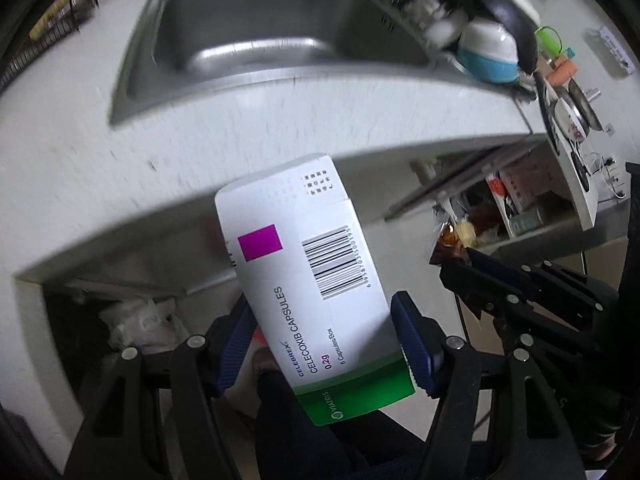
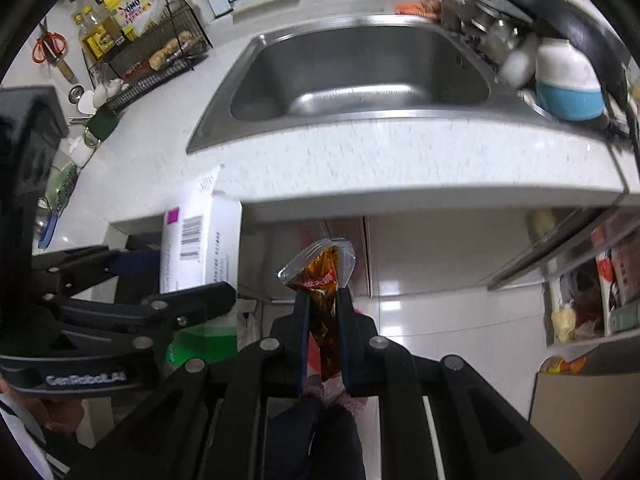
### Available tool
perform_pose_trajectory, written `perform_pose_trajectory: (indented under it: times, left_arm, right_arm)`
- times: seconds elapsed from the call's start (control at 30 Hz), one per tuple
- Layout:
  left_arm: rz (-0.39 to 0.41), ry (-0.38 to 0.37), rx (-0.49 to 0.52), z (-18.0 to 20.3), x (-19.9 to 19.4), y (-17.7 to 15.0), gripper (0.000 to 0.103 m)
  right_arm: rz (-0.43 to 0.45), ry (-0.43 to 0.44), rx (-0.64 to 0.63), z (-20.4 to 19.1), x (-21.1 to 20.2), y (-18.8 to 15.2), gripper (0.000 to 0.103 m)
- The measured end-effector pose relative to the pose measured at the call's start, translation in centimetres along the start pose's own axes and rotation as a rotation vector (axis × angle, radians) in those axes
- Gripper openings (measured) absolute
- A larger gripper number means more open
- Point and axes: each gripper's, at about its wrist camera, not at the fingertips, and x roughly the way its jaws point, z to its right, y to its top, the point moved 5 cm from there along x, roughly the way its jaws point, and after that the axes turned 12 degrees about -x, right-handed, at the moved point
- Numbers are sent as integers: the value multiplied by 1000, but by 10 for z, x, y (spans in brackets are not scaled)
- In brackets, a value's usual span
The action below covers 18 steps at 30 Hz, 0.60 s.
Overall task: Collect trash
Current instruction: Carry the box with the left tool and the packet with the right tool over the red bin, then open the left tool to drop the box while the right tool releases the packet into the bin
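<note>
Tongs of the left gripper [image 1: 324, 344] pinch a medicine box [image 1: 316, 280]; the right gripper [image 2: 322, 300] pinches a sauce packet [image 2: 324, 276], both before the counter [image 2: 360, 152].

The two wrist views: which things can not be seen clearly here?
- Left wrist view: the medicine box, held by the left gripper, hides the floor behind it.
- Right wrist view: the sauce packet's lower end is hidden between the right gripper's fingers; its print is too small.
- Both views: the dishes beside the sink are blurred.
</note>
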Motion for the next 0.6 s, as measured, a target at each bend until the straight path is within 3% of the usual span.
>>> perform_pose_trajectory:
  times: [0.23,0.6]
  left_arm:
    - [-67,7,-33,-23,74,-22,66]
    - [-209,-9,-96,-73,243,-57,66]
  right_arm:
    - [-106,-18,39,16,68,-41,11]
    - [-190,-18,98,46,203,-111,11]
